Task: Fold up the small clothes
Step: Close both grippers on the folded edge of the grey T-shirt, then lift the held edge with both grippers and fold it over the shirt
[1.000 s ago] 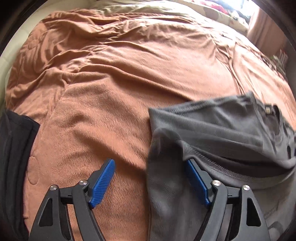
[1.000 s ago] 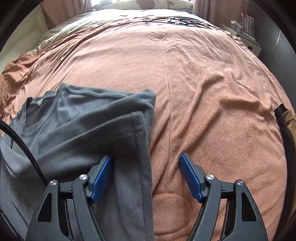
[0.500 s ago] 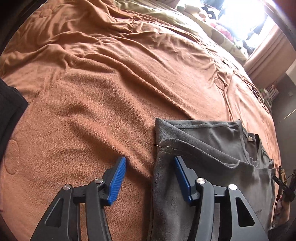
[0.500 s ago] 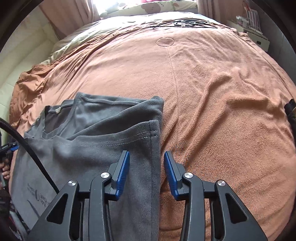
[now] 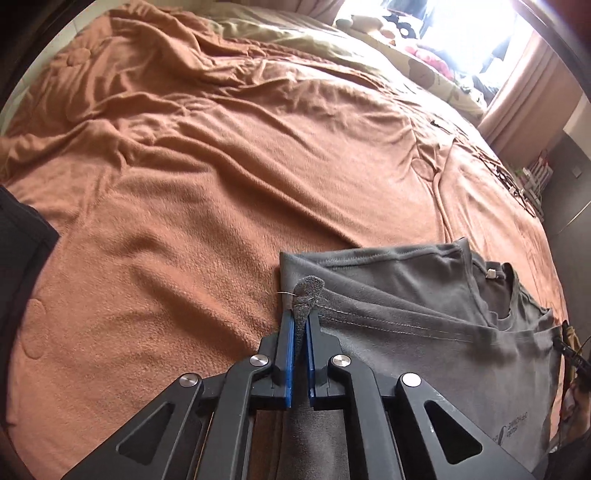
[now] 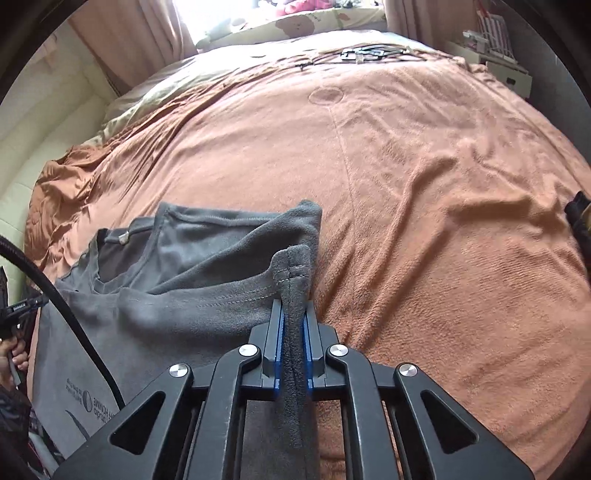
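A grey T-shirt [image 5: 424, 332] lies on an orange blanket, its bottom part doubled up toward the neckline with the small white tag. My left gripper [image 5: 300, 317] is shut on the shirt's left folded hem corner, a tuft of grey cloth poking out past the blue pads. In the right wrist view the same T-shirt [image 6: 177, 295] spreads to the left, with printed text near its lower edge. My right gripper [image 6: 293, 310] is shut on the right hem corner, the cloth pinched upright between the pads.
The orange blanket [image 6: 424, 192] covers a wide bed. A dark garment [image 5: 18, 266] lies at the left edge. Pillows and plush toys sit by the bright window [image 5: 461, 33]. A black cable [image 6: 66, 306] crosses the shirt. A hand [image 6: 11, 354] shows at far left.
Both grippers went from wide open, straddling the shirt's side edges, to shut on the folded hem corners. The cameras tilted up, showing more of the bed.
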Tool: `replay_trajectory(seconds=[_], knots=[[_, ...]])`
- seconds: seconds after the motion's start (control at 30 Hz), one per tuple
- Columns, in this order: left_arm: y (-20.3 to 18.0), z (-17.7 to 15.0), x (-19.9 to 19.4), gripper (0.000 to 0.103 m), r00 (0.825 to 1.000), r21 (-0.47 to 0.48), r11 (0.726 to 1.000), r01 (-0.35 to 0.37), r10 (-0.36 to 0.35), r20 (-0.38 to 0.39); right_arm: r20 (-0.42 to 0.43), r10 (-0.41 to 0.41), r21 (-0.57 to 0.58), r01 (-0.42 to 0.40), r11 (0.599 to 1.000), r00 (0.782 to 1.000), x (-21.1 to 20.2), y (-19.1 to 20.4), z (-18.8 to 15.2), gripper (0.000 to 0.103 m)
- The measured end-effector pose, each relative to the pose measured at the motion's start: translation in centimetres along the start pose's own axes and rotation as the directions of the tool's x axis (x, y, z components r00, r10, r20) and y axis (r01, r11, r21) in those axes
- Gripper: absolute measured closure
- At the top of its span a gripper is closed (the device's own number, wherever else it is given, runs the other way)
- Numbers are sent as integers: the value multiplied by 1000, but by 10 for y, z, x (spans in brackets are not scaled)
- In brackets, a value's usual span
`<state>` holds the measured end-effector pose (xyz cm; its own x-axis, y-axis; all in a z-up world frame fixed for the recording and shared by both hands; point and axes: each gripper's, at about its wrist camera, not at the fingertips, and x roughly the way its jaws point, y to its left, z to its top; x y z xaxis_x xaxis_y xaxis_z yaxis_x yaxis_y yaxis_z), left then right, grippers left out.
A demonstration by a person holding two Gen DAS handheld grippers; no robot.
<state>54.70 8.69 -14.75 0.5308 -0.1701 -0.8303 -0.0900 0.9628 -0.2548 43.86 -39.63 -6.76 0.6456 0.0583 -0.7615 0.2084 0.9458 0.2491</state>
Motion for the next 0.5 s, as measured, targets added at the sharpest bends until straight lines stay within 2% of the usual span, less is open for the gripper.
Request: replay_trajectory(seconds=[0.2,0.5], knots=[[-3,2,-21,97,999,20,1000,-9,9,35,21,-51,-31,51,998,999,-19,9,-1,100],[-15,25,-52,98,991,27,999,-22,18,134,119,-57,-31,61,998,991,-51,19,13,101]])
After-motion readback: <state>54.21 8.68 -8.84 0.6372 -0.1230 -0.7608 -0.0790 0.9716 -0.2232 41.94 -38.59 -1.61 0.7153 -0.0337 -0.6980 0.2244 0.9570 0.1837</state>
